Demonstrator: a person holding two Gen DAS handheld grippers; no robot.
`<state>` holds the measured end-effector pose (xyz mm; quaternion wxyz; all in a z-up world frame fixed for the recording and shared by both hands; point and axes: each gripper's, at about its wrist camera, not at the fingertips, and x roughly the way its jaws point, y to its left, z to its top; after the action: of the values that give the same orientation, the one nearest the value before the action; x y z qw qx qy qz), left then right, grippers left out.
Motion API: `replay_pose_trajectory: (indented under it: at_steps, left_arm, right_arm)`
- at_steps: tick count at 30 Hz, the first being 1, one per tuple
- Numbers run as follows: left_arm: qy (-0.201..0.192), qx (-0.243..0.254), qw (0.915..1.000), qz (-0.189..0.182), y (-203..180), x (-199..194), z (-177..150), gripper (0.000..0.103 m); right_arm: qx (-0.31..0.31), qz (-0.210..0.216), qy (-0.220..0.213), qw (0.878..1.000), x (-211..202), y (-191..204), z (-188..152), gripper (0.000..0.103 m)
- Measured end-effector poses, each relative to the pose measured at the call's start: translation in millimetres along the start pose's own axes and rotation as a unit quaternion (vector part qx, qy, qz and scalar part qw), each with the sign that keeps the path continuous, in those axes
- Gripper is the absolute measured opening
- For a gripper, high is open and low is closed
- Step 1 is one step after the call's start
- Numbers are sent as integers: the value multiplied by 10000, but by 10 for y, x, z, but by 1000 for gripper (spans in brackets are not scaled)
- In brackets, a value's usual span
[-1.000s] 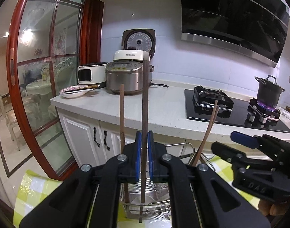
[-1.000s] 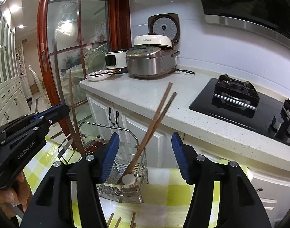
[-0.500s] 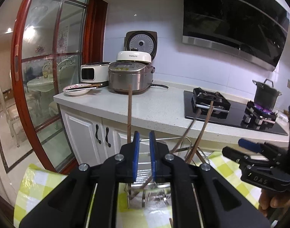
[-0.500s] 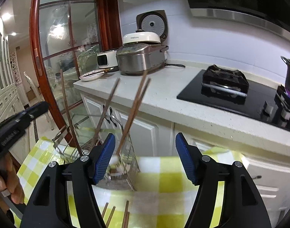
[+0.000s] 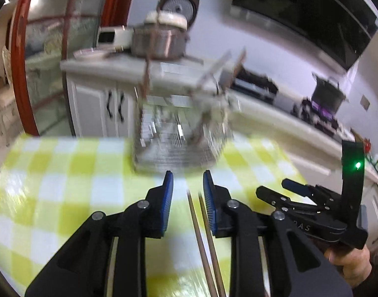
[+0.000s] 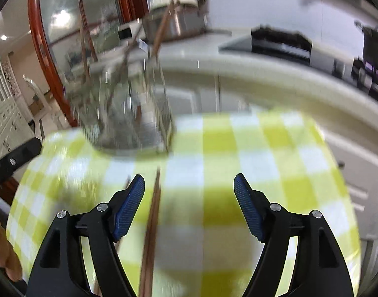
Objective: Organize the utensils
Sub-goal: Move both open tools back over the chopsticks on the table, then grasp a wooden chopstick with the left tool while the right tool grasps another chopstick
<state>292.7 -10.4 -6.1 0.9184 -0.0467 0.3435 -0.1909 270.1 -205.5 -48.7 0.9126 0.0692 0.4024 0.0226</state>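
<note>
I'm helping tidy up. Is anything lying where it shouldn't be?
Yes. Some chopsticks lie loose on the checked tablecloth, in front of the wire basket, while others already stand inside it.

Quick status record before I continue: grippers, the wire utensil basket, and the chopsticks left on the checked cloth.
left gripper: jaws just been opening, nothing between pads, above loose chopsticks
right gripper: jaws wide, just been opening, empty
wire utensil basket: upright on yellow-green checked tablecloth, several brown wooden chopsticks leaning inside
loose brown wooden chopsticks: lying flat on the cloth, in front of the basket
image: motion-blurred
</note>
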Motion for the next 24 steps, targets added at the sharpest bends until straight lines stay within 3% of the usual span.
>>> replay_pose_trajectory:
  at_steps: [8, 17, 24]
  left_arm:
    - [803, -10, 9968, -55, -84, 331, -516, 19]
    - [1344, 285, 9901, 279, -215, 615, -622, 14]
    - [1508, 448, 9862, 522, -292, 724, -662, 12]
  right_arm:
    - [-20, -148, 305, 9994, 13, -111, -374, 72]
    - [-172, -182, 433, 9987, 41, -156, -441, 73]
    - [-220, -177, 469, 9985, 50, -144, -453, 74]
